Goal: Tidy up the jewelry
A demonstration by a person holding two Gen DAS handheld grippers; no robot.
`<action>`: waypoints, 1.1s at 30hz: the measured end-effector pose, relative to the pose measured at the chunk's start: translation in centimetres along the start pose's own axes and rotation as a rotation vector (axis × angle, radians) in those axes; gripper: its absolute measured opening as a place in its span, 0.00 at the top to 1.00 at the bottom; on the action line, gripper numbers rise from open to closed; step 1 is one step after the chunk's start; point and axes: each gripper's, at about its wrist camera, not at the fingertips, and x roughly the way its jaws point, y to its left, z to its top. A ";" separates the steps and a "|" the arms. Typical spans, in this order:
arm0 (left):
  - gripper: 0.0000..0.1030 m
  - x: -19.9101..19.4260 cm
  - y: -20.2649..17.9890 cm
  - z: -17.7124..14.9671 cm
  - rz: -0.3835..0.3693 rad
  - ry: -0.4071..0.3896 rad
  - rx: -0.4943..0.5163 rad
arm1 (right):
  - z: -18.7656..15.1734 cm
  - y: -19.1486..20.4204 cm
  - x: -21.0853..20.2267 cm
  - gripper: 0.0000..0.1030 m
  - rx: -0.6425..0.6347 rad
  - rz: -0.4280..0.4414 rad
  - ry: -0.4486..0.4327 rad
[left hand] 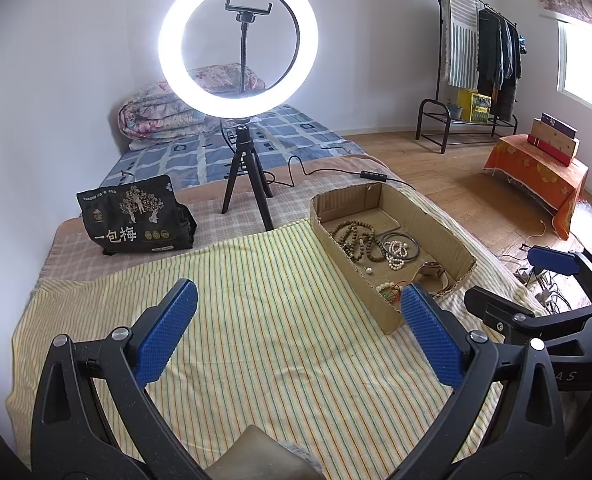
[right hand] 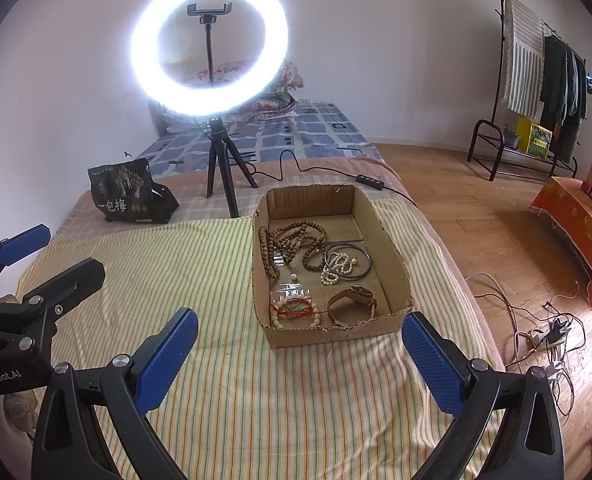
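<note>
An open cardboard box (right hand: 392,256) (left hand: 444,236) sits on the yellow striped cloth (right hand: 167,272) (left hand: 255,300). It holds brown wooden bead strands (right hand: 291,244) (left hand: 356,238), a white pearl bracelet (right hand: 338,266) (left hand: 396,254), dark bangles (right hand: 362,270), a brown-strap watch (right hand: 354,300), a pale bead bracelet with red cord (right hand: 296,312) and a clear packet (right hand: 293,290). My right gripper (right hand: 300,354) is open and empty just before the box's near wall. My left gripper (left hand: 300,326) is open and empty over the cloth, left of the box.
A lit ring light on a tripod (right hand: 219,172) (left hand: 247,184) stands behind the cloth, its cable and switch (right hand: 370,181) trailing right. A black snack bag (right hand: 129,196) (left hand: 135,216) lies at the back left. Wood floor with loose cables (right hand: 544,336) lies to the right.
</note>
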 end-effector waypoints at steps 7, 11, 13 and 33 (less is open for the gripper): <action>0.00 -0.3 0.1 -0.1 0.030 -0.029 0.004 | -0.1 0.0 0.2 0.00 0.005 -0.003 0.007; 0.00 0.2 0.7 -0.1 0.034 0.001 -0.019 | -0.3 -0.5 0.7 0.00 0.016 -0.012 0.018; 0.00 0.2 0.9 -0.1 0.026 0.010 -0.027 | -0.5 -1.0 1.3 0.00 0.036 -0.017 0.035; 0.00 -1.2 1.0 0.1 0.018 -0.008 -0.037 | -2.3 -6.1 4.6 0.00 0.235 -0.118 0.130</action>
